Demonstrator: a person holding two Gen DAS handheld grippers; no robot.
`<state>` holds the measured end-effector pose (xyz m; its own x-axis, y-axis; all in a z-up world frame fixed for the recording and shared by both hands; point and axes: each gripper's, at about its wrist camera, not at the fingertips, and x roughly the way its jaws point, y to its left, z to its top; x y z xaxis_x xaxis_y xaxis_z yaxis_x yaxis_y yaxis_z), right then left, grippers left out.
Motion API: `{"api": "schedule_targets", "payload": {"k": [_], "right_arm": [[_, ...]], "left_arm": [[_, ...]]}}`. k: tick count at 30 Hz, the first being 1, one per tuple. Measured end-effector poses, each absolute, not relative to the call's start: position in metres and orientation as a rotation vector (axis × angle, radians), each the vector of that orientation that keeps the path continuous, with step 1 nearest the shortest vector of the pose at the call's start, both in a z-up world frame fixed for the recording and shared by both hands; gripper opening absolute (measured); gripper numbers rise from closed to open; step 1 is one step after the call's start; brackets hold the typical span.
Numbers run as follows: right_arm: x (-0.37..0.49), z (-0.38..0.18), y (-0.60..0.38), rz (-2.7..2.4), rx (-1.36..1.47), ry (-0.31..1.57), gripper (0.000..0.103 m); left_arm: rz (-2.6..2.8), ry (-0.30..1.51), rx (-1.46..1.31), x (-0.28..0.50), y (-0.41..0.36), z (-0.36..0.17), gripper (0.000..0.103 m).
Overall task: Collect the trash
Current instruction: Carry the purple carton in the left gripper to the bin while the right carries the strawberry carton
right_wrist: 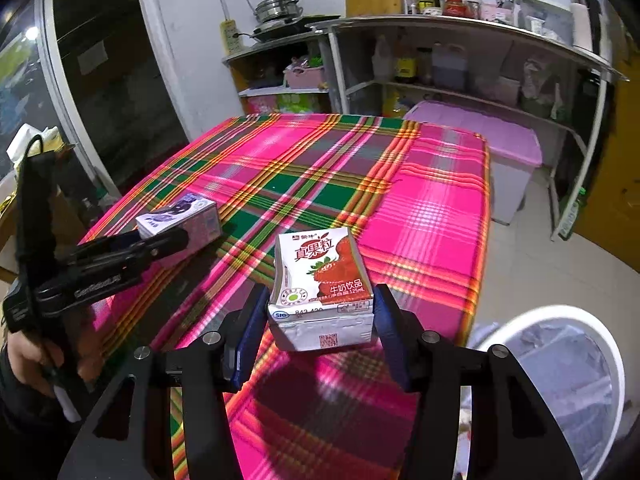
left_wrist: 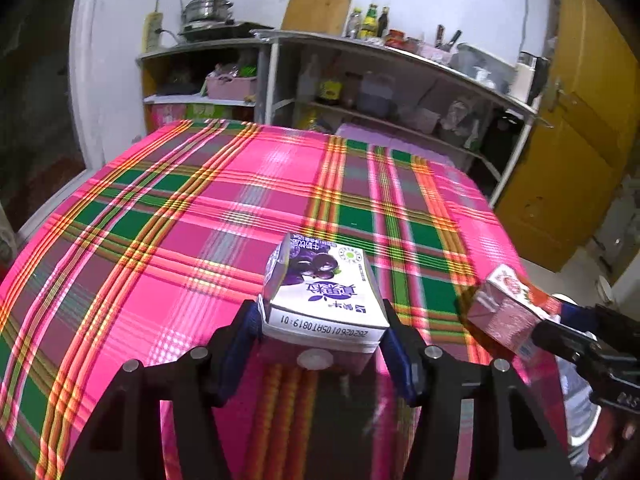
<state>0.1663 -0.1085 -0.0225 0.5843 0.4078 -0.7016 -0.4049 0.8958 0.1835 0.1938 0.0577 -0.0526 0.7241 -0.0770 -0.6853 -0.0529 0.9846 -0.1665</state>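
My left gripper (left_wrist: 322,334) is shut on a white and purple blueberry milk carton (left_wrist: 320,288), held above the plaid tablecloth (left_wrist: 180,220). My right gripper (right_wrist: 320,320) is shut on a red strawberry milk carton (right_wrist: 320,276), held above the table's near right part. In the left wrist view the strawberry carton (left_wrist: 506,308) shows at the right edge. In the right wrist view the blueberry carton (right_wrist: 180,220) shows at the left in the left gripper (right_wrist: 168,240). A white trash bin (right_wrist: 560,384) with a clear liner stands on the floor at the lower right.
Metal shelves (right_wrist: 460,60) with bottles, jars and a steel pot (right_wrist: 278,8) stand behind the table. A purple-lidded box (right_wrist: 480,128) sits past the table's far right corner. A yellow door (left_wrist: 568,140) is at the right.
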Motion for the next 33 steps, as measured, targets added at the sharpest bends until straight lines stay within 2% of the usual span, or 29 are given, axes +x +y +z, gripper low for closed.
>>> {"api": "schedule_targets", "payload": {"k": [18,33], "right_arm": [[0.097,-0.002,-0.146,0.396,0.033,0.764,0.053],[0.072,0.015,-0.176,0.338,0.066,0.700,0.053]], "left_arm": [[-0.194,0.720,-0.144,0.125,-0.006,-0.019,0.059],[-0.279,0.705,-0.102,0.107,-0.045,-0.002,0.059]]}}
